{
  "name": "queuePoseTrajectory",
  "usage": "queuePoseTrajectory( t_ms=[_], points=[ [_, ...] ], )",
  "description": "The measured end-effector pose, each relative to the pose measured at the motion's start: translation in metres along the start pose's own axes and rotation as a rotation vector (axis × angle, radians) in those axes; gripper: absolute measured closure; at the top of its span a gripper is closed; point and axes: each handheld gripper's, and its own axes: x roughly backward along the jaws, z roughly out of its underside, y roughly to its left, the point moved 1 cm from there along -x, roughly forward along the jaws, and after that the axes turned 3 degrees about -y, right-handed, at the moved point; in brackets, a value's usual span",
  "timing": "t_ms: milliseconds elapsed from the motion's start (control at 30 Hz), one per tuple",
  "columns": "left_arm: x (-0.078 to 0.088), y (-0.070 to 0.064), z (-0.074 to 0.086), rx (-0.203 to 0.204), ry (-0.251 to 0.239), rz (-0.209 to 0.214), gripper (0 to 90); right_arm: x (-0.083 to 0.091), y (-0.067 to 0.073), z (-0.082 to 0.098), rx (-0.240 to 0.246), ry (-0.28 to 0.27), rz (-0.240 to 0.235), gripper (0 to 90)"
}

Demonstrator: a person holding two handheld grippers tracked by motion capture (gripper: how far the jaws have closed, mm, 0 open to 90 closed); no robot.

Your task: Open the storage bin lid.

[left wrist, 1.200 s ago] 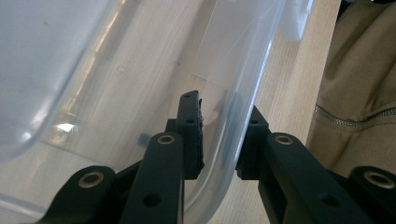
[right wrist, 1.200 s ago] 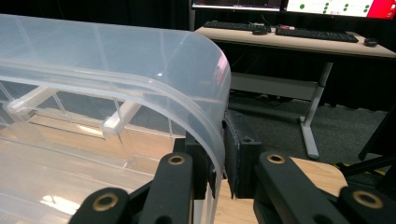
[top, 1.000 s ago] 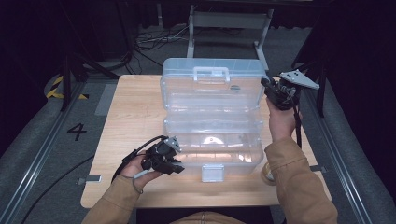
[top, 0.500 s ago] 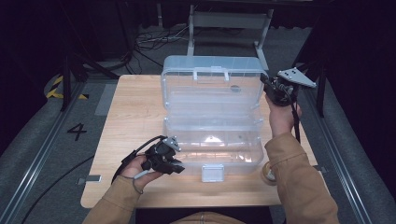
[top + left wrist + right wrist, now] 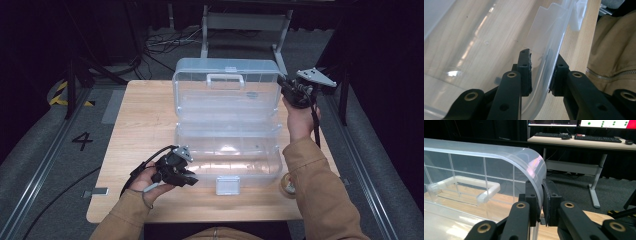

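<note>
A clear plastic box stands open on the wooden table [image 5: 140,115], its base [image 5: 227,155] in front and its lid [image 5: 225,95] raised behind. The lid bears a white handle [image 5: 226,78]. My left gripper [image 5: 190,177] is at the base's front left corner. In the left gripper view its jaws [image 5: 541,72] straddle the curved corner wall [image 5: 544,62] and the pads press on it. My right gripper [image 5: 282,87] is at the lid's upper right corner. In the right gripper view its jaws [image 5: 541,197] are shut on the lid's rounded edge [image 5: 534,162], with the handle [image 5: 464,186] behind the clear panel.
A white latch [image 5: 227,185] hangs at the base's front. A small tape roll [image 5: 288,185] lies near the table's front right, by my right sleeve. Cables and a metal stand [image 5: 245,22] lie on the floor beyond the table. A desk with keyboards [image 5: 579,138] stands behind.
The lid's top edge has tipped slightly farther back with my right gripper on it. The left hand has stayed put at the base's corner.
</note>
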Motion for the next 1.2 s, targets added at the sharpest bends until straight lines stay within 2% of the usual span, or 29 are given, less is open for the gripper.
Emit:
queuePoseTrajectory(
  t_ms=[267, 400, 667, 1200],
  points=[
    [0.0, 0.0, 0.0, 0.0, 0.001, 0.005, 74.9, -0.009, -0.005, 0.003, -0.002, -0.018, -0.012, 84.1],
    [0.0, 0.0, -0.001, 0.016, 0.003, 0.005, 74.8, -0.014, -0.007, 0.004, -0.006, -0.023, -0.02, 84.2],
    [0.0, 0.0, -0.001, 0.019, 0.003, 0.003, 74.6, -0.024, -0.009, 0.003, 0.0, -0.007, -0.022, 84.3],
    [0.0, 0.0, 0.0, 0.002, 0.001, -0.002, 74.6, -0.043, -0.018, 0.009, 0.006, -0.007, -0.047, 84.3]
  ],
)
